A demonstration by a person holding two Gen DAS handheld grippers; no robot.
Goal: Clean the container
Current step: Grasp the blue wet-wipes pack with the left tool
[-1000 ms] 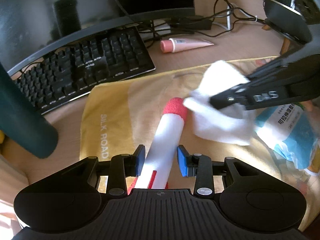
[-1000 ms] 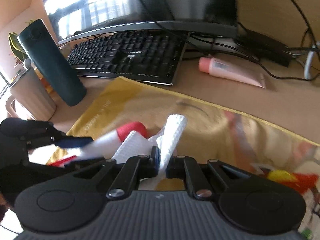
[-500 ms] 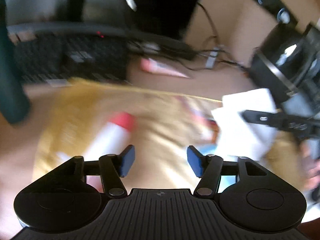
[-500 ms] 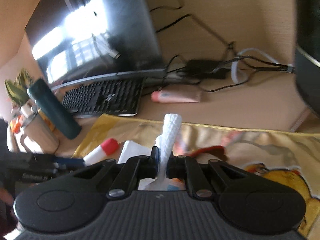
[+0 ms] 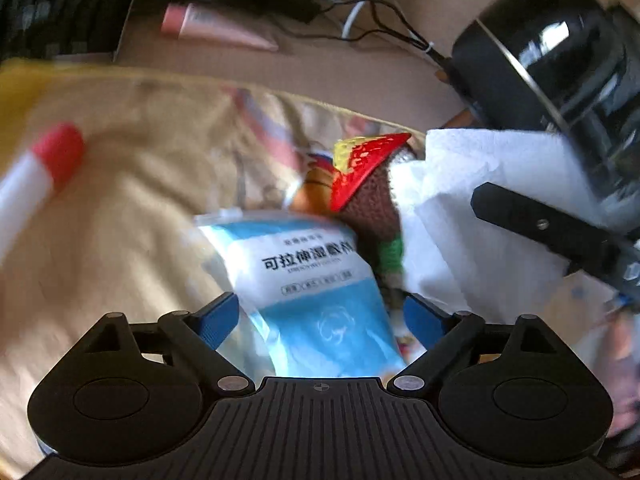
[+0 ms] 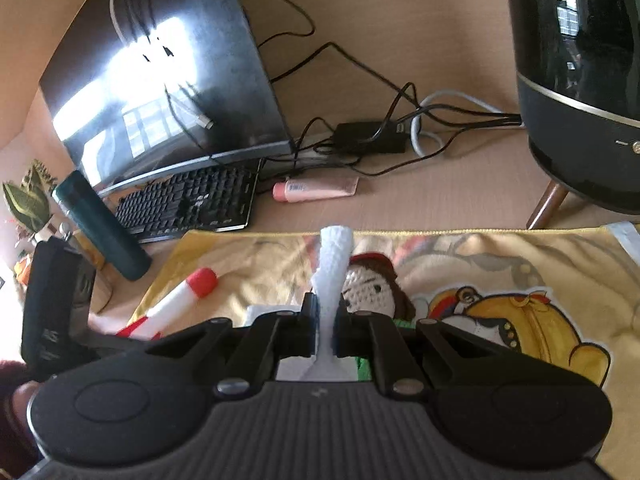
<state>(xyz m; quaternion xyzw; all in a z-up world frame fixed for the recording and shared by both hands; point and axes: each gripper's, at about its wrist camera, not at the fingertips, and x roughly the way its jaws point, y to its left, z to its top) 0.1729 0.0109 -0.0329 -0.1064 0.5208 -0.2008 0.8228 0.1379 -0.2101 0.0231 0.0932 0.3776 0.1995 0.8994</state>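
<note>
White paper tissue (image 6: 333,272) stood pinched upright between the closed fingers of the right gripper (image 6: 325,330), its crumpled top rising above the pads; in the left wrist view the same sheet (image 5: 460,200) hung broad and loose beside a black finger (image 5: 536,226) of that tool. The left gripper (image 5: 322,320) was spread wide and held nothing, its blue pads (image 5: 218,320) either side of a blue wet-wipe packet (image 5: 316,280) lying on the yellow printed cloth (image 6: 480,264). The container, a white bottle with a red cap (image 6: 180,300), lay on its side on the cloth to the left, apart from both grippers. A crocheted doll (image 6: 372,284) lay just beyond the right gripper. Behind the cloth on the desk (image 6: 440,192) were a pink tube (image 6: 316,190), a black keyboard (image 6: 188,200), a monitor (image 6: 168,80), a dark green flask (image 6: 102,226) and a glossy black appliance (image 6: 580,80).
</note>
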